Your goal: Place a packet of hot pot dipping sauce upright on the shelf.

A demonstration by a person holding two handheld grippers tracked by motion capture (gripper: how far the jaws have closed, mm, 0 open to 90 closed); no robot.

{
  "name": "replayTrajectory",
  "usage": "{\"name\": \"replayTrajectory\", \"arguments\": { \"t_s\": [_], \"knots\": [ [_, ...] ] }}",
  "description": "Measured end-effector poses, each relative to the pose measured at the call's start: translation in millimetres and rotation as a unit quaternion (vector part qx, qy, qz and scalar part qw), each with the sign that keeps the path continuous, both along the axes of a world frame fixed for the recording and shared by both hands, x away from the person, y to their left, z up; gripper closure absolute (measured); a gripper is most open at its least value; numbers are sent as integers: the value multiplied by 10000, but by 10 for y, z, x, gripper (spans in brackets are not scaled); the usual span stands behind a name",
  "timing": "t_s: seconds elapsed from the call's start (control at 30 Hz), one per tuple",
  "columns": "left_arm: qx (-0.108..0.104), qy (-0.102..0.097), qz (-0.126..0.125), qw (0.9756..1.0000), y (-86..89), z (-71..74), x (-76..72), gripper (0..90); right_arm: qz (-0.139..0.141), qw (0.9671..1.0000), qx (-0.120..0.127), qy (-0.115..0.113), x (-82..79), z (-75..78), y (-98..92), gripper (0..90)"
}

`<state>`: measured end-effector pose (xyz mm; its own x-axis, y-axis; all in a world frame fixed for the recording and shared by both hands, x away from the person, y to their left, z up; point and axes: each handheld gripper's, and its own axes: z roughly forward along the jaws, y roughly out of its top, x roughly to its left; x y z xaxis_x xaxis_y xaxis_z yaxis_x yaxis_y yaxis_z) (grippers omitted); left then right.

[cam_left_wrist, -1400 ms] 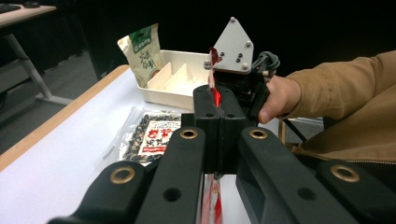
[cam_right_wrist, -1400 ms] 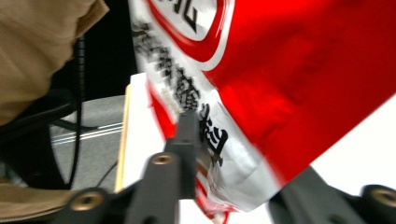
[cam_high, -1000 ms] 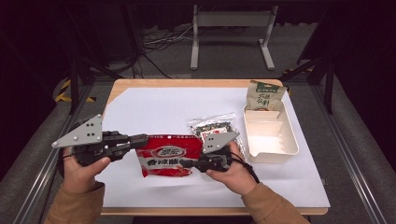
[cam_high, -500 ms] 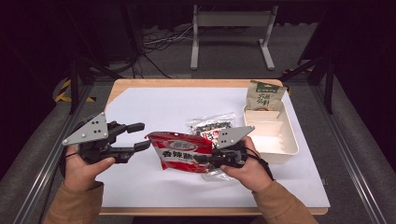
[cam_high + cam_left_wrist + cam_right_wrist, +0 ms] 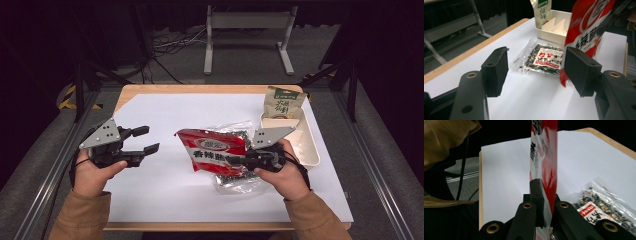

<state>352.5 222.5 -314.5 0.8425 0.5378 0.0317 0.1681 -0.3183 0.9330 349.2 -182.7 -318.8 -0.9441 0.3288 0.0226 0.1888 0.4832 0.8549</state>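
- Right gripper (image 5: 239, 161) clamped on red snack bag (image 5: 216, 149), held up off the white sheet (image 5: 165, 190), above clear seed packet (image 5: 543, 59).
- Left gripper (image 5: 145, 139) just opened, jaws apart, nothing between, left of the bag.

The red snack bag (image 5: 216, 150) hides part of the clear seed packet (image 5: 235, 176) in the high view

Lab or studio: dark surround, metal frame rails (image 5: 47, 172), floor cables (image 5: 167, 47), paper-covered table (image 5: 165, 200).
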Motion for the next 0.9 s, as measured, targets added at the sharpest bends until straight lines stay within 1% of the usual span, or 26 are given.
{"name": "replayTrajectory", "arguments": {
  "t_s": [0.07, 0.2, 0.23, 0.3, 0.37, 0.4, 0.43, 0.5, 0.6, 0.63, 0.77, 0.87, 0.9],
  "knots": [
    [44, 102, 89, 9999, 27, -61, 52, 364, -40, 10000, 39, -47, 5, 28, -37, 899],
    [13, 257, 211, 9994, 60, -180, 139, 344, -134, 9998, 91, -145, 25, 89, -120, 899],
    [15, 272, 227, 9994, 64, -218, 166, 340, -160, 9997, 99, -173, 33, 105, -149, 899],
    [19, 254, 244, 9994, 67, -247, 187, 333, -195, 9996, 101, -184, 46, 120, -179, 899],
    [-3, 247, 270, 9993, 75, -298, 215, 317, -250, 9995, 47, -205, 67, 154, -227, 899],
    [-23, 242, 288, 9993, 81, -320, 226, 309, -315, 9992, 22, -230, 81, 195, -274, 899],
    [-52, 242, 285, 9993, 88, -345, 236, 309, -315, 9992, 22, -230, 81, 195, -274, 899],
    [-114, 329, 271, 9990, 98, -397, 254, 314, -392, 9989, 24, -262, 109, 254, -344, 899],
    [-135, 445, 272, 9985, 100, -467, 276, 310, -444, 9986, 6, -271, 128, 292, -391, 899],
    [-119, 440, 275, 9986, 106, -486, 289, 298, -459, 9986, 12, -273, 138, 308, -413, 899],
    [-167, 526, 305, 9980, 126, -552, 310, 247, -561, 9979, 10, -332, 174, 370, -506, 899],
    [-246, 615, 384, 9971, 148, -586, 333, 175, -647, 9972, 80, -376, 195, 404, -584, 899],
    [-235, 600, 442, 9969, 164, -597, 343, 147, -671, 9969, 119, -394, 201, 413, -612, 899]
  ]
}}
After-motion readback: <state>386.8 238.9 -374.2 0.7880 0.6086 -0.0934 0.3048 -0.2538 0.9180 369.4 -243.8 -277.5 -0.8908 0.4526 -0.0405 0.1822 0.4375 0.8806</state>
